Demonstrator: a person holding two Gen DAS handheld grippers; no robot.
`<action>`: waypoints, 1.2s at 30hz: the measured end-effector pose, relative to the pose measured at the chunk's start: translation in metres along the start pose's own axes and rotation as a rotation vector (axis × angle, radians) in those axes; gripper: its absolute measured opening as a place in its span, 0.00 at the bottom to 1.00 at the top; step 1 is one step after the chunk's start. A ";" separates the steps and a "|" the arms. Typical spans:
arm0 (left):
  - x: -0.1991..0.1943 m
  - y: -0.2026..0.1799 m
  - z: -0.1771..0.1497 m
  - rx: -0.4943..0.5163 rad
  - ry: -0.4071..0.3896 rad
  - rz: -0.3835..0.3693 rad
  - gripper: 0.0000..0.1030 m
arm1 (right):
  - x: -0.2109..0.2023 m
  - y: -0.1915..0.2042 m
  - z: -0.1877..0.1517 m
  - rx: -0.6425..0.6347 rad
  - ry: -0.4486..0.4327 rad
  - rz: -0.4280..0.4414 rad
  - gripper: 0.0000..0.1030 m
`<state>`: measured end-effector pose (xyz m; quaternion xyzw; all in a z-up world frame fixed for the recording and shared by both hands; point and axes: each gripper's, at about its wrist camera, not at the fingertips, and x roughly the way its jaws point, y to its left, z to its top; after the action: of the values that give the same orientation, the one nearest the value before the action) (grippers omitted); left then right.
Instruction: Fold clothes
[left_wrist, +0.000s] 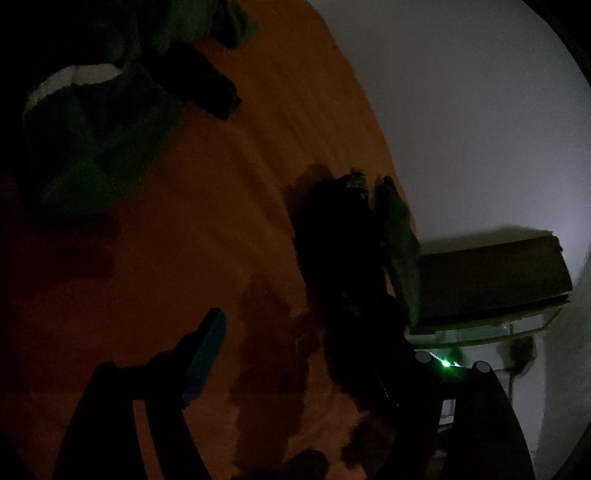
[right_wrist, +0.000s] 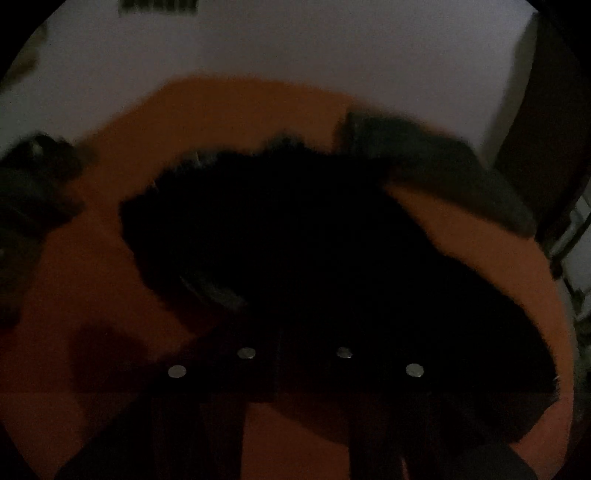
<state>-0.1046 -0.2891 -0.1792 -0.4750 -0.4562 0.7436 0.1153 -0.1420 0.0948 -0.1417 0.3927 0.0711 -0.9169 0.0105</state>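
The scene is very dark. A black garment (right_wrist: 314, 236) lies on an orange sheet (right_wrist: 229, 114), right in front of my right gripper (right_wrist: 295, 332). Its fingers are close together and seem buried in the black cloth, but the dark hides the tips. In the left wrist view the same black garment (left_wrist: 340, 266) lies near the sheet's right edge. My left gripper (left_wrist: 306, 347) is open: its blue-padded left finger (left_wrist: 207, 354) hovers above the orange sheet (left_wrist: 221, 184), the right finger is over the black cloth.
A dark green garment with a white band (left_wrist: 96, 122) lies at the upper left. A grey-green folded piece (right_wrist: 436, 162) sits behind the black garment. A brown box (left_wrist: 491, 277) stands past the sheet's edge, by a white wall (left_wrist: 461, 110).
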 end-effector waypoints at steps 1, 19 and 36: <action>-0.002 -0.002 -0.002 0.002 0.000 -0.001 0.74 | -0.025 -0.011 0.000 0.009 -0.036 0.023 0.02; 0.036 -0.070 -0.057 0.281 0.015 0.091 0.01 | -0.128 -0.102 -0.056 0.164 0.092 0.315 0.45; 0.010 -0.031 -0.023 0.058 0.037 -0.203 0.55 | -0.029 0.018 -0.066 0.115 0.251 0.378 0.52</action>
<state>-0.0991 -0.2527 -0.1637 -0.4365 -0.4782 0.7321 0.2120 -0.0730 0.0856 -0.1676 0.5098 -0.0554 -0.8451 0.1508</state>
